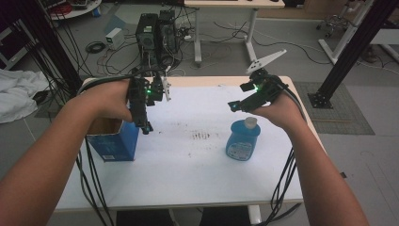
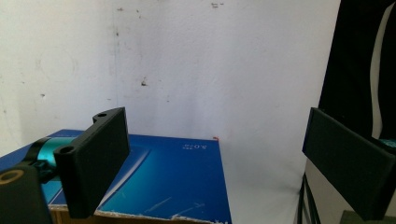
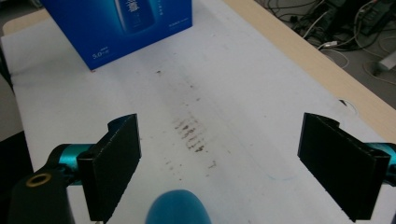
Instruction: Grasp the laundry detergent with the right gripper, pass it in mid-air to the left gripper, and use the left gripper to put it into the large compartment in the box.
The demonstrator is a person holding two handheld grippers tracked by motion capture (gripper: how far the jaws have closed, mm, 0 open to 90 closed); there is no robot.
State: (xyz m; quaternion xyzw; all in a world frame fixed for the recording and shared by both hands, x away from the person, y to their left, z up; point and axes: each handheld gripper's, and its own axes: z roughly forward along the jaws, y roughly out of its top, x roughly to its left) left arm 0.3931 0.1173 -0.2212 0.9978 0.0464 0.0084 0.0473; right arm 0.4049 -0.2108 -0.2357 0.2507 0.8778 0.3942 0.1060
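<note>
A blue carton (image 1: 114,143) with its top open stands at the table's left side. My left gripper (image 1: 143,106) hovers at its right rim, pointing down and open. In the left gripper view the open gripper (image 2: 215,140) looks down on a blue face of the carton (image 2: 163,179). A blue bottle (image 1: 243,140) with a pale cap stands right of centre. My right gripper (image 1: 240,97) hangs open just above and behind it. In the right gripper view the bottle's rounded top (image 3: 175,209) shows low between the wide-apart jaws of the open gripper (image 3: 219,123), with the carton (image 3: 126,28) farther off.
A white sheet (image 1: 197,160) with dark smudges (image 1: 200,135) covers the wooden table. Cables hang off the front edge on both sides. Beyond the far edge, computer towers (image 1: 155,30) and loose wires sit on the floor. A black frame post (image 1: 350,49) stands at the right.
</note>
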